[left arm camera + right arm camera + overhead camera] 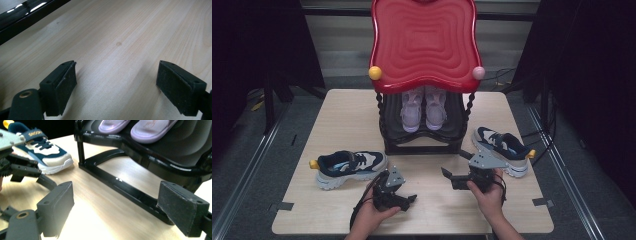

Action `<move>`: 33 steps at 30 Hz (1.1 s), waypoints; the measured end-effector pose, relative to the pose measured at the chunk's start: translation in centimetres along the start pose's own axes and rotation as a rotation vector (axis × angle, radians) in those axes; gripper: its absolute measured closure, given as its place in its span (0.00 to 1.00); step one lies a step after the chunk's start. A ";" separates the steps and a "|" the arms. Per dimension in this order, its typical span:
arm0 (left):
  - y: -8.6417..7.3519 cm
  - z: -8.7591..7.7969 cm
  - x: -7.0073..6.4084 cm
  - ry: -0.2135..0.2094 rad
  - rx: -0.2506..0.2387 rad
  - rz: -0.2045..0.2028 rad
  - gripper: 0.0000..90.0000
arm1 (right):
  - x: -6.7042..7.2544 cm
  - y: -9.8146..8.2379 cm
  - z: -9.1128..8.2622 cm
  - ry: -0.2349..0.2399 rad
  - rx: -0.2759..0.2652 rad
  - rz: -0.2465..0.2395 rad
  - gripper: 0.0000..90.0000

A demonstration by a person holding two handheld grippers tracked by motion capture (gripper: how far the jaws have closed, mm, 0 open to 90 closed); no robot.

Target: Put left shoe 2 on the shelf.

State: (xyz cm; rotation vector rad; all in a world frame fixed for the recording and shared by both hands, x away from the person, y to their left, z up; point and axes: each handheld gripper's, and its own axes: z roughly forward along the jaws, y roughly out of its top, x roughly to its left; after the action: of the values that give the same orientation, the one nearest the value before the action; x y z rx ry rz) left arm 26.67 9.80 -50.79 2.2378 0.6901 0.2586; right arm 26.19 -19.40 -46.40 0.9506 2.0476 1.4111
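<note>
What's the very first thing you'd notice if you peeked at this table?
The big wavy red top of the black shoe rack at the far middle of the table jumps out first, with a yellow ball and a pink ball on its front corners. A pair of lilac shoes sits on its shelf, and a navy-and-white sneaker lies on each side of it, left and right.

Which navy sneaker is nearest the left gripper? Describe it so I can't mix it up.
Start at the black shoe rack with the red top at the table's middle. The sneaker lies on the table to its left. Unlike its twin on the right, its yellow heel tab points left.
</note>
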 end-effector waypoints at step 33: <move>0.0 0.0 0.0 0.002 0.002 0.000 0.18 | -1.9 -4.8 -0.5 0.114 0.297 -0.030 0.15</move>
State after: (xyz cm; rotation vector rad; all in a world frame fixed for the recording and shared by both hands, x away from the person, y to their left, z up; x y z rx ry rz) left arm 26.66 9.79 -50.77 2.2392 0.6916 0.2598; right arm 25.75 -22.21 -50.69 0.9690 2.3929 1.1904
